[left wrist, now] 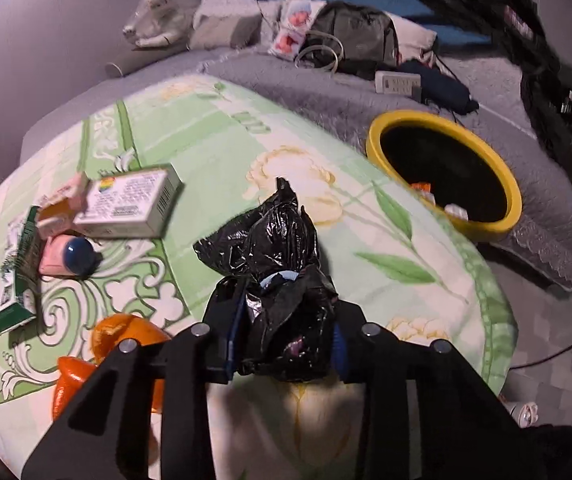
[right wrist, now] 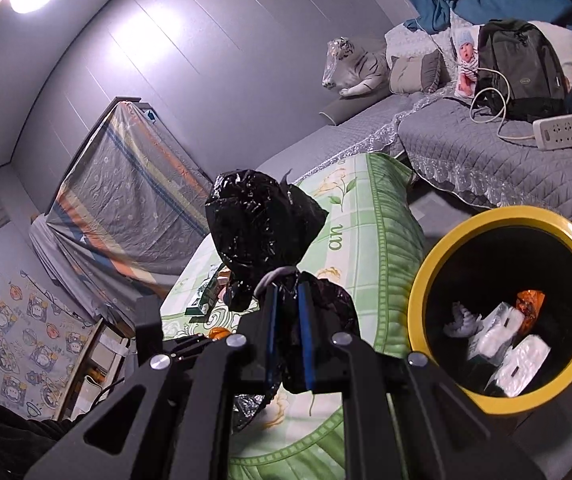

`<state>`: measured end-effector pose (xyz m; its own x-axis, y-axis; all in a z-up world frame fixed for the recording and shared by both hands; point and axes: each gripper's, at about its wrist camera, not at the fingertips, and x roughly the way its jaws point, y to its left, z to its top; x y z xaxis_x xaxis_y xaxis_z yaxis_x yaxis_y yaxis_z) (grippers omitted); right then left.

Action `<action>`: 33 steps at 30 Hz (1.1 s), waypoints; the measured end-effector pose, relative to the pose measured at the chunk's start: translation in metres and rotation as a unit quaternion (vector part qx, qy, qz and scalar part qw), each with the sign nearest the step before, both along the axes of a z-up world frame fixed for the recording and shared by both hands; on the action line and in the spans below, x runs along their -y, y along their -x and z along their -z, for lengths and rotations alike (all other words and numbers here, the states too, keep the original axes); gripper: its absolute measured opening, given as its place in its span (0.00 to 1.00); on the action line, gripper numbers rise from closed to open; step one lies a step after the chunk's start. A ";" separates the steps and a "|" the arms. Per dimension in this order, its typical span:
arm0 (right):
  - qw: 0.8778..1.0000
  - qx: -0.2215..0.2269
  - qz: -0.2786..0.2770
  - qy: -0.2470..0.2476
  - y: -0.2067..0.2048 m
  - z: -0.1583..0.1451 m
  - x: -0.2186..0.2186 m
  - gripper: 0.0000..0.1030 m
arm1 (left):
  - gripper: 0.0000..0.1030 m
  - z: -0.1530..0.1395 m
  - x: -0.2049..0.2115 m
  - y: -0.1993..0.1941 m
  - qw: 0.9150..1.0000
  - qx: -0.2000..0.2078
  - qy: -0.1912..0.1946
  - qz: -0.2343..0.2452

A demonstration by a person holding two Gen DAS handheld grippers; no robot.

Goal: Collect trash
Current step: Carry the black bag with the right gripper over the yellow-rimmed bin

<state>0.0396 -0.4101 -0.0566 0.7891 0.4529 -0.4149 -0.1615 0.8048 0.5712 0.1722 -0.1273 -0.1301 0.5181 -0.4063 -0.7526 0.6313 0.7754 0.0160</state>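
**Trash collection: partway, 2 bags in the grippers**

Progress: yellow bin (right wrist: 437, 264) already holds white packets and an orange wrapper. Still on the green floral blanket (left wrist: 214, 128): white box (left wrist: 132, 204), green carton (left wrist: 18, 276), orange wrapper (left wrist: 126, 334), small pink items. Judged well short of done.

Left gripper (left wrist: 286, 336): jaws narrowed onto a crumpled black bag (left wrist: 274, 240), pinching its near end; the bag lies on the blanket, bin well apart to the right.

Right gripper (right wrist: 286, 328): jaws pressed nearly together, clamping the tied neck of a second black bag (right wrist: 254, 220), held aloft just beside the bin's rim. Likely next: drop it in.
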 end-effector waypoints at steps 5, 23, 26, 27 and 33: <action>1.000 0.003 0.025 -0.001 0.009 -0.002 0.007 0.09 | 0.32 -0.039 0.000 0.012 0.998 0.041 0.051 -0.002; 0.976 0.035 0.199 0.077 0.039 -0.025 0.065 0.10 | 0.32 -0.117 0.096 0.019 0.986 0.121 0.107 0.049; 0.969 0.035 0.226 0.089 0.040 -0.021 0.078 0.10 | 0.32 -0.118 0.114 0.022 0.983 0.143 0.100 0.049; 0.965 0.033 0.240 0.100 0.041 -0.018 0.083 0.10 | 0.32 -0.118 0.122 0.022 0.982 0.151 0.098 0.050; 0.956 0.014 0.271 0.108 0.038 0.006 0.106 0.10 | 0.32 -0.112 0.163 0.022 0.983 0.143 0.096 0.066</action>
